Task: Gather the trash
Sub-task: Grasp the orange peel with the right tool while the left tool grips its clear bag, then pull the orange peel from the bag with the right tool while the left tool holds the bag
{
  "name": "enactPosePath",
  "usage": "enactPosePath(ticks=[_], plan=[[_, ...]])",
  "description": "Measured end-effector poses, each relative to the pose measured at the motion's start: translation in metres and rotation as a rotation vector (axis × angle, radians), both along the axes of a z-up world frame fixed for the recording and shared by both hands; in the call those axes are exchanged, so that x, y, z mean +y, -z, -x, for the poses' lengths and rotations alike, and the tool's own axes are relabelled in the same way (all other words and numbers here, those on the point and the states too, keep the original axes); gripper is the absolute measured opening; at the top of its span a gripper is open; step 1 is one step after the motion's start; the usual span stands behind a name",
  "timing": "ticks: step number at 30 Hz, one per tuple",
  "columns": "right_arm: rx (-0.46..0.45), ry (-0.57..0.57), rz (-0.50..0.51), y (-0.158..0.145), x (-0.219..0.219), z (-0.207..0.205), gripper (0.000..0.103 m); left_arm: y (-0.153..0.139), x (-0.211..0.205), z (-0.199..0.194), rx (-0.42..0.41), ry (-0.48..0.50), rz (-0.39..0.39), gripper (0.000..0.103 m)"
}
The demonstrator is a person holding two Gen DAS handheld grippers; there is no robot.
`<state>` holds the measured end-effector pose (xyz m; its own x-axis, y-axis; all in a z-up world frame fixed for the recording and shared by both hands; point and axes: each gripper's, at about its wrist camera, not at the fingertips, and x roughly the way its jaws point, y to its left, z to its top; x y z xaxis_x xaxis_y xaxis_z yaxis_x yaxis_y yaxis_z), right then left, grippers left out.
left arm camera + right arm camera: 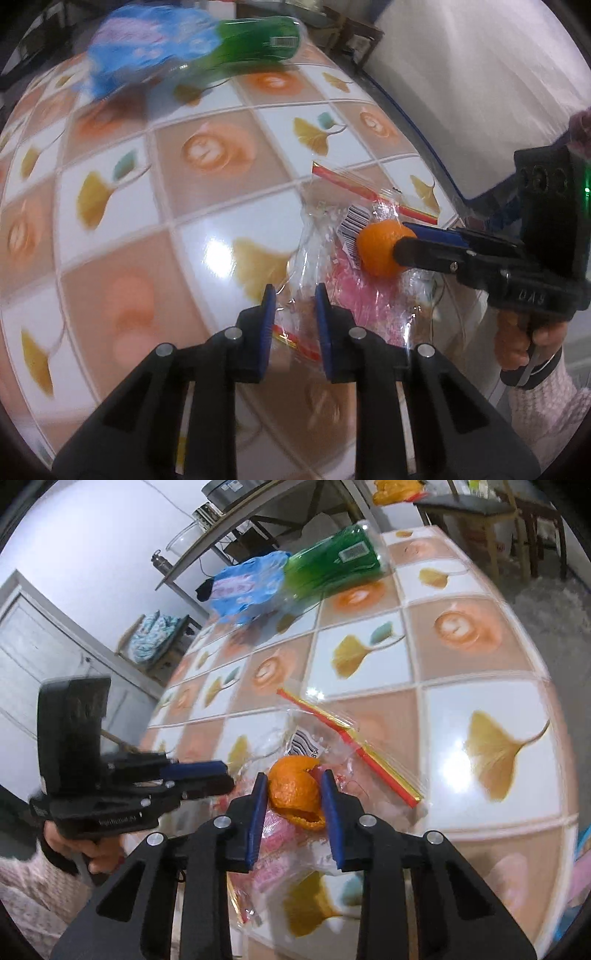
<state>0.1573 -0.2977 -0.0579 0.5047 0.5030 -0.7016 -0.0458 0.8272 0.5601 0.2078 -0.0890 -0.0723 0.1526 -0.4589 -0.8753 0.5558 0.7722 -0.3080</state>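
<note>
An orange peel [295,794] sits between the blue pads of my right gripper [293,786], which is closed on it; the peel also shows in the left wrist view [380,251] at the right gripper's tips [402,243]. Under it lies a crumpled clear plastic bag [332,266] with a red-yellow strip and a barcode, also in the right wrist view [343,746]. My left gripper [295,295] is open just over the bag's near edge, holding nothing. A blue bag [147,48] and a green packet [258,44] lie at the table's far side.
The table [147,221] has a glossy tile-pattern cloth. Its right edge runs along a white cloth [480,74]. In the right wrist view there are shelves [229,528] and a chair [517,517] beyond the table, and a door [44,657] at left.
</note>
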Motion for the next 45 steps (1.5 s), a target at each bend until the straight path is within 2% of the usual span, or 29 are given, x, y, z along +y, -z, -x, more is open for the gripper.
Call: enactPosePath(ticks=[2,6,8,11,14,17,18,19,21,22,24,27,30,36,39,41,45], plan=[[0.013,0.010,-0.055,0.003,0.000,0.002,0.027,0.000,0.009,0.006,-0.014,-0.019,0.002,0.020],[0.063,0.061,-0.226,0.011,-0.012,0.003,0.025,-0.002,0.017,0.011,-0.036,-0.035,0.020,0.020],[0.068,0.088,-0.262,0.010,-0.017,0.006,0.025,-0.004,0.018,0.014,-0.061,-0.032,0.019,0.020],[0.053,0.117,-0.257,0.002,-0.019,0.012,0.025,-0.005,0.019,0.015,-0.078,-0.025,0.016,0.021],[0.006,0.131,-0.115,-0.017,-0.013,0.016,0.025,-0.001,0.019,0.016,-0.070,-0.024,0.029,0.021],[-0.080,0.103,0.244,-0.041,0.017,0.021,0.026,0.001,0.022,0.015,-0.060,-0.034,0.056,0.022],[-0.110,0.062,0.392,-0.044,0.036,0.023,0.027,0.002,0.023,0.015,-0.055,-0.037,0.064,0.022],[-0.128,0.024,0.481,-0.044,0.049,0.026,0.028,0.002,0.026,0.015,-0.046,-0.045,0.078,0.022],[-0.158,-0.061,0.619,-0.041,0.077,0.034,0.030,0.003,0.029,0.013,-0.034,-0.056,0.094,0.022],[-0.168,-0.099,0.652,-0.040,0.086,0.038,0.031,0.003,0.029,0.013,-0.030,-0.058,0.097,0.022],[-0.188,-0.148,0.690,-0.038,0.100,0.047,0.043,0.004,0.032,0.013,-0.018,-0.066,0.111,0.022],[-0.205,-0.172,0.652,-0.040,0.102,0.058,0.049,0.005,0.034,0.013,-0.007,-0.073,0.125,0.022],[-0.190,-0.176,0.516,-0.044,0.096,0.063,0.050,0.005,0.034,0.013,-0.004,-0.072,0.129,0.022],[-0.145,-0.061,0.332,-0.047,0.064,0.069,0.050,0.006,0.035,0.011,0.002,-0.076,0.137,0.023],[-0.139,-0.066,0.333,-0.043,0.066,0.061,0.050,0.007,0.037,0.009,0.015,-0.081,0.148,0.023],[-0.118,-0.058,0.310,-0.039,0.066,0.053,0.050,0.007,0.038,0.008,0.021,-0.087,0.152,0.023],[-0.015,0.022,0.147,-0.025,0.048,0.030,0.050,0.009,0.039,0.010,0.017,-0.090,0.148,0.023]])
